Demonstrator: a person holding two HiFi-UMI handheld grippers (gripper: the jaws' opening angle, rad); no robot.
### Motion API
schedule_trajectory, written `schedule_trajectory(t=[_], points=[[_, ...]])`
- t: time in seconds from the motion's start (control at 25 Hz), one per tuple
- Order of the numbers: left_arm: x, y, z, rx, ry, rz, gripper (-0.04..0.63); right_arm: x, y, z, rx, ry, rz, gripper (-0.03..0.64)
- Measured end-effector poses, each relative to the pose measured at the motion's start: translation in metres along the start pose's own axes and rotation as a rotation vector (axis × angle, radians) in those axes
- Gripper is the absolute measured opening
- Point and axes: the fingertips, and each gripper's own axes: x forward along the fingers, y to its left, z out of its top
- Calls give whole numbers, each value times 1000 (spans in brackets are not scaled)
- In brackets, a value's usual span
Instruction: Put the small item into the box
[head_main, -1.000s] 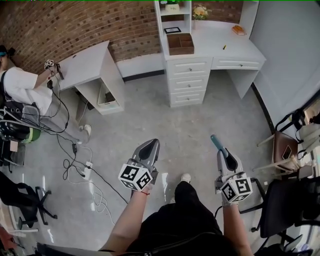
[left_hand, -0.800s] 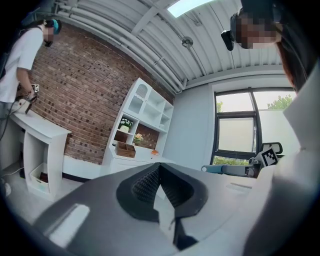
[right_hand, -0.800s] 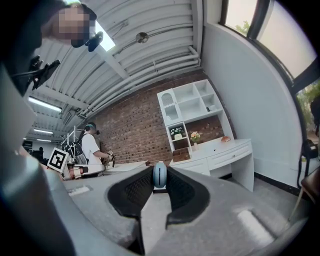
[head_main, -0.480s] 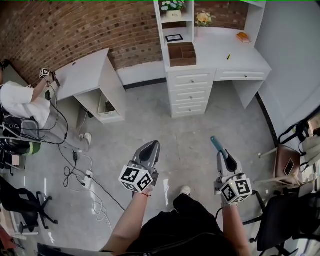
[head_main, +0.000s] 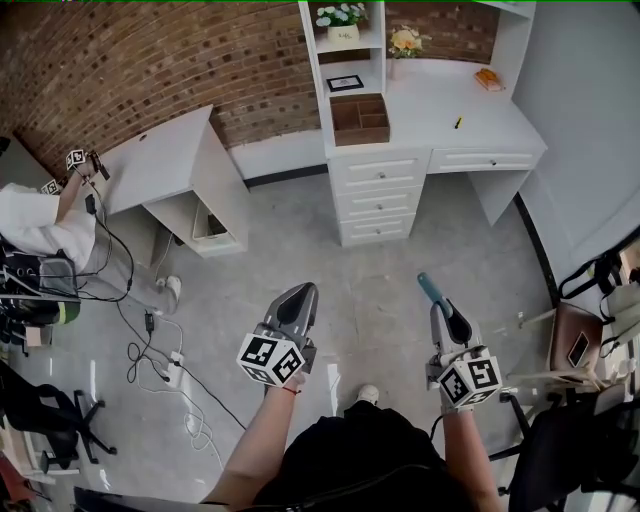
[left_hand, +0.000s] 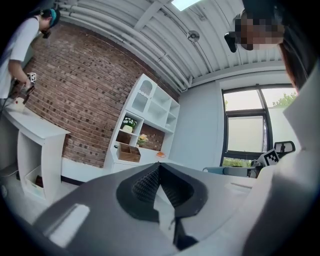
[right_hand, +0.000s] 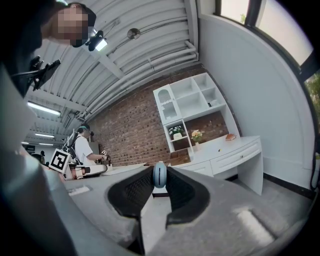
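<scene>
The left gripper (head_main: 298, 298) hangs well short of the white desk (head_main: 430, 110), its jaws pressed together with nothing between them, so it seems to have no part in the work at present. Ahead of it, the wooden box (head_main: 361, 118) sits on the desk's left end, under the shelf unit (head_main: 345, 45), open at the top; what it holds cannot be told from here. The step in hand looks like the carry. The small item (head_main: 431, 287), a blue stick-like piece, is already clamped in the right gripper (head_main: 447, 312), jutting past the jaw tips and pointing toward the desk, with bare floor (head_main: 400, 265) between it and the desk's drawers (head_main: 378, 200). The right gripper view shows its blue end pinched between the two pads, the box lying far beyond it in nearly the same line. The next move would call for closing the gap to the desk, bringing the right gripper over the box's open top, and only then parting the jaws.
</scene>
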Motion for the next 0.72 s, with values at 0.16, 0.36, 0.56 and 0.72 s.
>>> schedule_trajectory(t=[0.16,0.36,0.56,0.72], points=[[14,3,2,3,-12,9,2,12,-9,4,-3,2,10,69],[26,2,1,0,-6,9,2,23,-18,7,3,-1,15,69],[30,6,-3,-2,19,14,3,27,-23,2,18,4,24,69],[38,9,-4,4,30,14,3,35,-31,-1,34,9,15,69]])
